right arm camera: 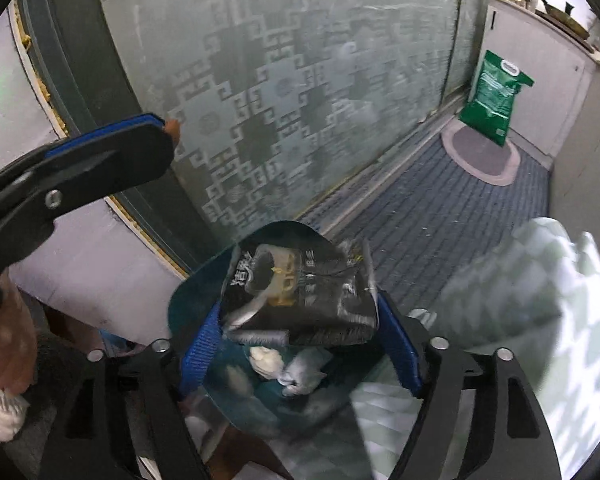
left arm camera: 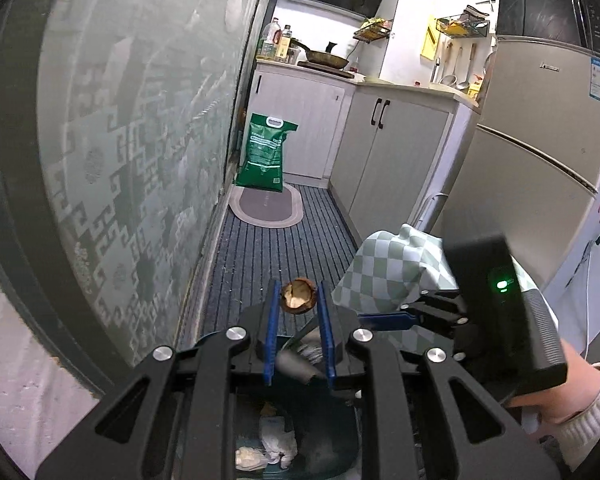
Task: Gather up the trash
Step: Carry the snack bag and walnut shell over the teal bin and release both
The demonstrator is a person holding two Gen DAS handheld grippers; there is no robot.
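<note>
I hold both loads over the bin (right arm camera: 188, 304) for dropping: left gripper (left arm camera: 298, 300) clamps a shell (left arm camera: 297, 295), right gripper (right arm camera: 300, 320) seemingly a black wrapper (right arm camera: 300, 296)

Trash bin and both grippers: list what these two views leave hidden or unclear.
- Trash bin: the right wrist view shows only part of its rim; the black wrapper in the right gripper covers its middle.
- Bin contents: in the left wrist view the left gripper frame hides most of them.
- Nut shell: the right wrist view shows only a sliver behind the finger.
- Checked cloth: blurred and cut off in the right wrist view.
</note>
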